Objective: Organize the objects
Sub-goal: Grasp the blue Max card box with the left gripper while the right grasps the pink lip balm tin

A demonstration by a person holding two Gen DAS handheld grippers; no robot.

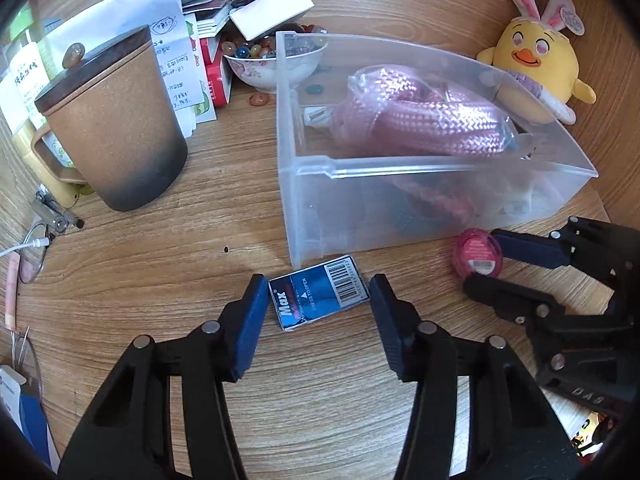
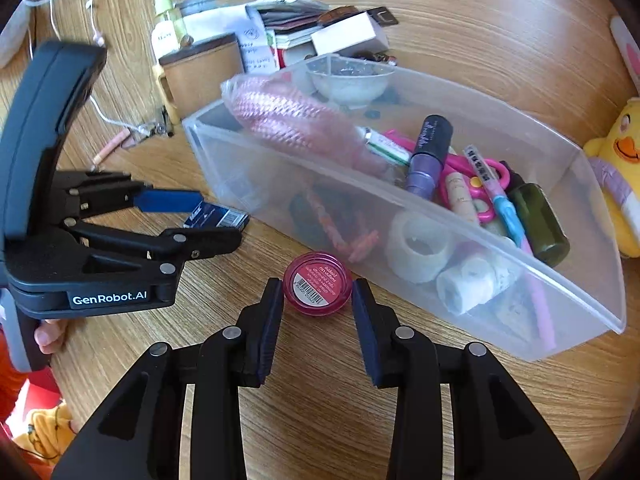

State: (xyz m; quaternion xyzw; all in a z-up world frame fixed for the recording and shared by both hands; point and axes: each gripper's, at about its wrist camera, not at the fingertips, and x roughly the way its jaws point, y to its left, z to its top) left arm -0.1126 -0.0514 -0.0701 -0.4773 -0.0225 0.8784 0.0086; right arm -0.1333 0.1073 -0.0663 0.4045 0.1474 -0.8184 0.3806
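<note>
A small blue "Max" box (image 1: pixel 318 300) lies flat on the wooden table just in front of the clear plastic bin (image 1: pixel 400 166). My left gripper (image 1: pixel 318 292) is shut on it, one pad at each short end. To the right, a round pink jar (image 2: pixel 317 288) with a barcode label stands beside the bin's long wall. My right gripper (image 2: pixel 316 292) is shut on the jar, its pads against both sides. In the left wrist view the right gripper (image 1: pixel 482 260) clasps the pink jar (image 1: pixel 478 258). The right wrist view shows the left gripper (image 2: pixel 218 218) over the blue box (image 2: pixel 218 216).
The bin (image 2: pixel 400 200) holds pink rope (image 1: pixel 420 120), scissors, bottles and tape rolls. A lidded brown mug (image 1: pixel 116 128), a bowl of beads (image 1: pixel 264 64) and stacked papers stand at the back left. A yellow plush chick (image 1: pixel 536 68) sits behind the bin. Glasses and a cable lie at the left.
</note>
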